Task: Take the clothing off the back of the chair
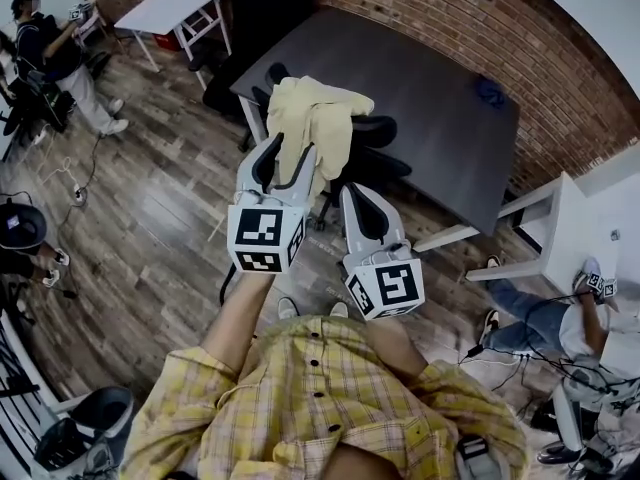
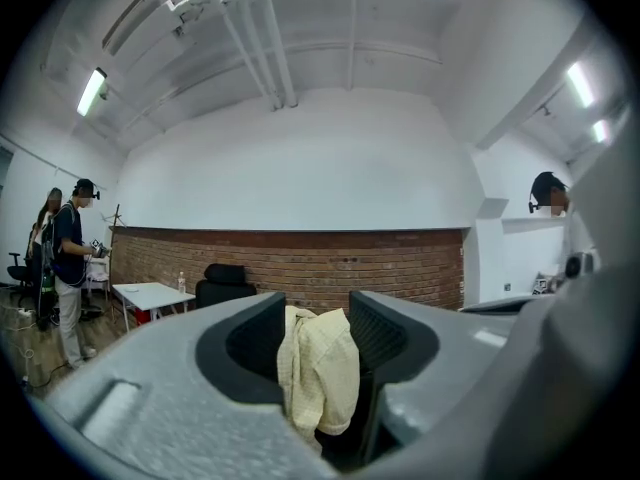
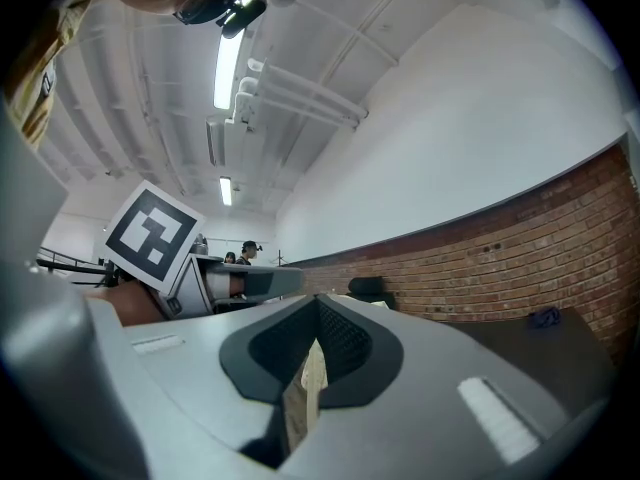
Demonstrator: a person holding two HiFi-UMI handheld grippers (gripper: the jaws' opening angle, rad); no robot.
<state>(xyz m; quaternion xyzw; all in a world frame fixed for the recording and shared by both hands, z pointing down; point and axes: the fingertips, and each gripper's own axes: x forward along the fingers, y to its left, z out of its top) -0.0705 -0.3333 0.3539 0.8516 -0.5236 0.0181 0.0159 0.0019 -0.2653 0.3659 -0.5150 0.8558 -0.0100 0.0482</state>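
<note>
A pale yellow garment (image 1: 312,116) hangs over the back of a black office chair (image 1: 378,160) at the near edge of a dark table. My left gripper (image 1: 289,154) points level at it with its jaws apart. In the left gripper view the garment (image 2: 320,368) shows through the gap of the left gripper (image 2: 318,313), beyond the pads and not pressed by them. My right gripper (image 1: 356,192) is held lower and to the right, just short of the chair. In the right gripper view the right gripper (image 3: 315,303) has its tips together and nothing in them.
The dark grey table (image 1: 430,98) stands behind the chair, against a brick wall. A second black chair (image 1: 255,18) and a white table (image 1: 170,8) are at the back left. One person (image 1: 55,58) stands far left, another (image 1: 560,323) sits on the floor at right by a white table (image 1: 555,223).
</note>
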